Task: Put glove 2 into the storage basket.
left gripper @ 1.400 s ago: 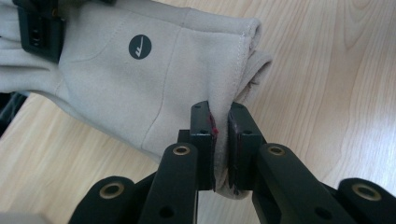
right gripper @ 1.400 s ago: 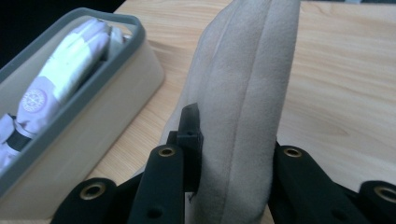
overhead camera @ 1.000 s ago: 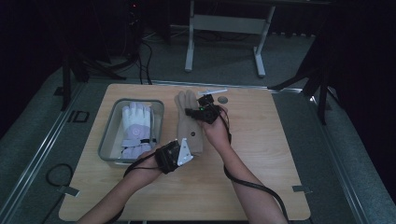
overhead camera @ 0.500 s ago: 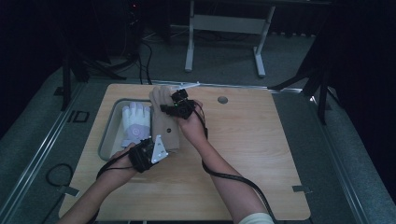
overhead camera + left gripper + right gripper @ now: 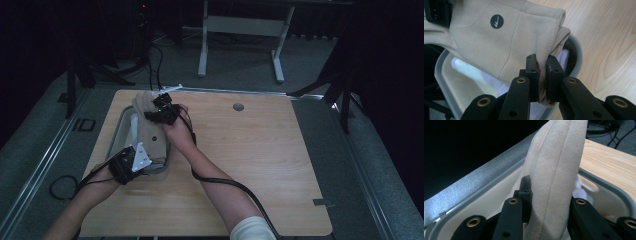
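- The desk (image 5: 260, 165) is mostly bare wood; the right half and the near edge are wide open, so there's loads of room to swing out that way.
- A grey bin (image 5: 121, 131) sits by the desk's left edge with something white (image 5: 499, 86) lying inside.
- The beige glove (image 5: 148, 131) hangs stretched over the bin, held at both ends.
- The left gripper (image 5: 541, 73) has its fingers clenched on the cuff edge nearest the person.
- The right gripper (image 5: 161, 109) is clamped around the glove's finger end, at the bin's far rim.
- Probably best to lower both ends together and keep the fabric inside the rim before letting go.
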{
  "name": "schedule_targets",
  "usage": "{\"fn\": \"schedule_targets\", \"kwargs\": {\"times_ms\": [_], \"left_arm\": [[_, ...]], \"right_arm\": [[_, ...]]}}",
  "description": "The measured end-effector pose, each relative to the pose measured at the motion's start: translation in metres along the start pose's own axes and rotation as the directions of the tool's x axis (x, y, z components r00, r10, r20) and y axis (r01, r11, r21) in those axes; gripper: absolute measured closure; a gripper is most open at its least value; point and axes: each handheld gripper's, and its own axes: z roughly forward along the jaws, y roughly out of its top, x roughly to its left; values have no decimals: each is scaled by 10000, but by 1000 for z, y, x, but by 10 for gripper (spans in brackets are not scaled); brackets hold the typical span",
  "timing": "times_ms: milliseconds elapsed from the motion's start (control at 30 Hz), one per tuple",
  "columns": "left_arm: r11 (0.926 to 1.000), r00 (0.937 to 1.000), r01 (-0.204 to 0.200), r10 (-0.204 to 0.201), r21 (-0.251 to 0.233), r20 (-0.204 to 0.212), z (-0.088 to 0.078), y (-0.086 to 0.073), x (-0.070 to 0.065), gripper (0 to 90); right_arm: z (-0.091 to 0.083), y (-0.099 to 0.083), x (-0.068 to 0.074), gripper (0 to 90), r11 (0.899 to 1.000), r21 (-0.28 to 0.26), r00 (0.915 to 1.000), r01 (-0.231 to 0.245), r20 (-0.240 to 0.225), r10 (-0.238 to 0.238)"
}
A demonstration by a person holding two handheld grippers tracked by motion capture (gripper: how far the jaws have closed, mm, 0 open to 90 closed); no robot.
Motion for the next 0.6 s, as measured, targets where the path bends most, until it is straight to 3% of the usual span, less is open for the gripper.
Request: {"fn": "schedule_targets", "kwargs": {"times_ms": [167, 400, 600], "left_arm": [[9997, 9997, 222, -222, 88, 67, 1, -9, 4, 829], [9986, 9990, 380, -389, 377, 228, 9, -18, 5, 828], [9971, 9967, 562, -590, 511, 555, 16, -18, 7, 827]], "right_arm": [[15, -2, 4, 727, 9999, 101, 9999, -91, -102, 92], [38, -20, -4, 721, 9977, 673, 9999, -62, 107, 55], [43, -23, -2, 710, 9950, 909, 9984, 412, 338, -444]]}}
